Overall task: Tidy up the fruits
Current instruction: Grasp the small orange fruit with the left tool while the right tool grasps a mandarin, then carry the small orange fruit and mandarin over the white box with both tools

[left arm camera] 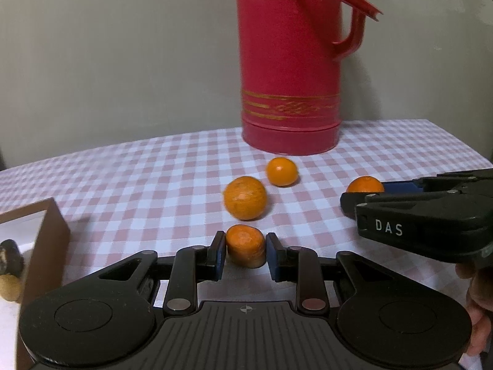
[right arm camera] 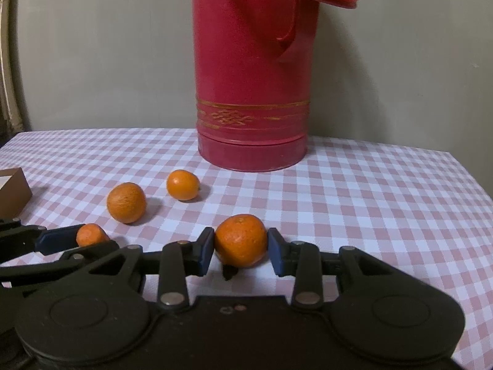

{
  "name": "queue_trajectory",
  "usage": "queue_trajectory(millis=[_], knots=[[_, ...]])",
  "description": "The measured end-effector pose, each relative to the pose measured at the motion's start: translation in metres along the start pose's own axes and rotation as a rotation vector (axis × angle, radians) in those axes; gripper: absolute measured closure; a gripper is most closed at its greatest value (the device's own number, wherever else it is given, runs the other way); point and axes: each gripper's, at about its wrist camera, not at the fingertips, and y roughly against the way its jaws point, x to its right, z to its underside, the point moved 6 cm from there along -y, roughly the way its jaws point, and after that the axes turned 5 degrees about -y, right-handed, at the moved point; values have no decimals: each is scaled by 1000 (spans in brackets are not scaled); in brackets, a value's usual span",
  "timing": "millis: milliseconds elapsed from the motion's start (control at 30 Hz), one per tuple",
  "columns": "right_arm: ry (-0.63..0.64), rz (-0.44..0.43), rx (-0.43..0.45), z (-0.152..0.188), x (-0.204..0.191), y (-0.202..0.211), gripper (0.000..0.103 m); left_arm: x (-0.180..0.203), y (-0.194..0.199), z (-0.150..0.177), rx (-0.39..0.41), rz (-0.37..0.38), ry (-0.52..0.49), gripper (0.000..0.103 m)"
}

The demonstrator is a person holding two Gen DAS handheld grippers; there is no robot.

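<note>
Orange fruit sat clamped in both grippers' jaws, left (left arm camera: 245, 250) and right (right arm camera: 241, 248); over-squeezing might bruise either.

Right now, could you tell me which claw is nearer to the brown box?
Left. The left claw, gripping a small orange, sits just beside the brown box; the right claw is farther off across the cloth.

Checked tablecloth (right arm camera: 369, 191) under four oranges (right arm camera: 126, 202), red jug (right arm camera: 251, 92), brown box (right arm camera: 14, 194)
</note>
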Motion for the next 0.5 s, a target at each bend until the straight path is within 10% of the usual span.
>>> queue_trajectory(millis=[500], knots=[[58, -13, 64, -7, -34, 47, 75, -30, 56, 7, 90, -30, 3, 75]])
